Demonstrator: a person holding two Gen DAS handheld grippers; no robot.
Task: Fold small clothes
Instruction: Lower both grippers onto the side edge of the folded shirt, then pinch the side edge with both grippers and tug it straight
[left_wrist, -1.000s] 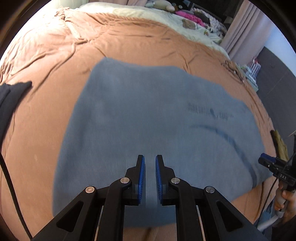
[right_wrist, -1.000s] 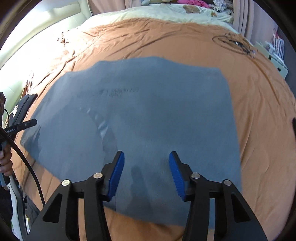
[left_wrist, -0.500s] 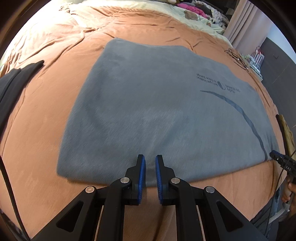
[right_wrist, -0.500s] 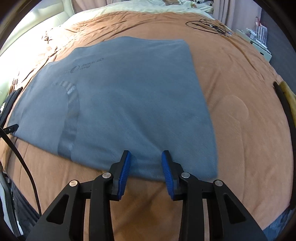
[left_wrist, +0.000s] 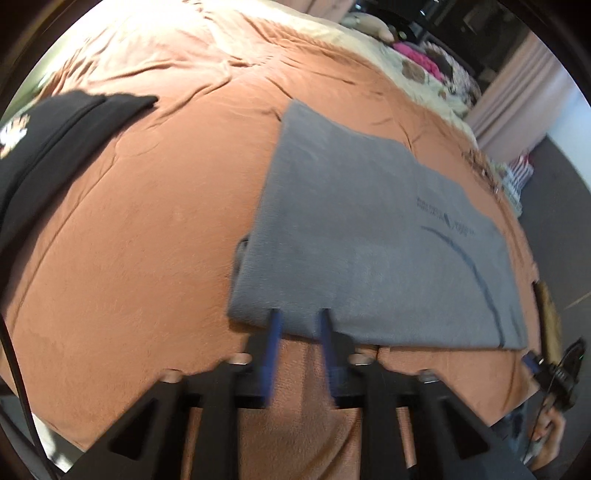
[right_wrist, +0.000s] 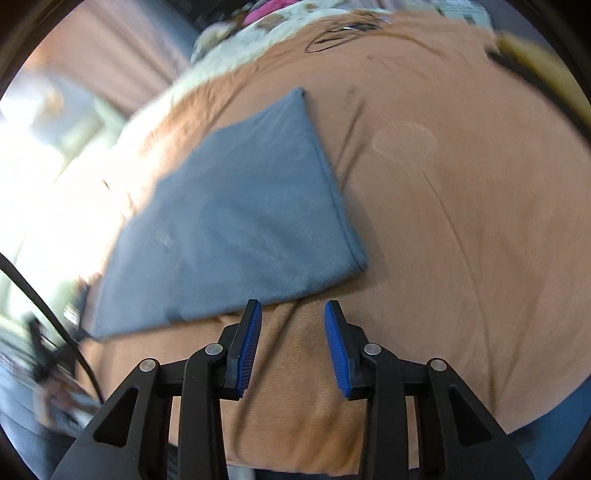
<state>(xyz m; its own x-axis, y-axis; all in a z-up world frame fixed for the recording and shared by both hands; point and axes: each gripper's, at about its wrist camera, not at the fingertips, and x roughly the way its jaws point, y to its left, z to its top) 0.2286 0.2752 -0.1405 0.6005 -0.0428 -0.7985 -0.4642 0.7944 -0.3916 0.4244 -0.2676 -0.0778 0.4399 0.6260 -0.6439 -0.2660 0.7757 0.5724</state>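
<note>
A grey garment (left_wrist: 369, 236) lies folded flat on the orange-brown bedspread (left_wrist: 140, 258). My left gripper (left_wrist: 300, 317) is at the garment's near edge, close to its left corner. Its jaws are opening, and the blurred fingertips (left_wrist: 275, 321) overlap that edge without pressing cloth. In the right wrist view the garment (right_wrist: 240, 221) fills the centre left. My right gripper (right_wrist: 292, 310) hovers just short of the near edge, near the right corner. Its jaws are opening too, with only bedspread (right_wrist: 461, 221) between the pads.
A black garment (left_wrist: 55, 155) lies on the bed to the left. Pillows and pink clutter (left_wrist: 417, 59) sit at the far end. A thin black cable (right_wrist: 340, 33) is coiled on the far bedspread. The other gripper (left_wrist: 554, 373) and a hand (left_wrist: 550, 435) show at the right edge.
Both grippers have drawn back from over the garment to its near edge, the left toward the left corner, the right toward the right. The left jaws have spread apart. The right view has rolled.
</note>
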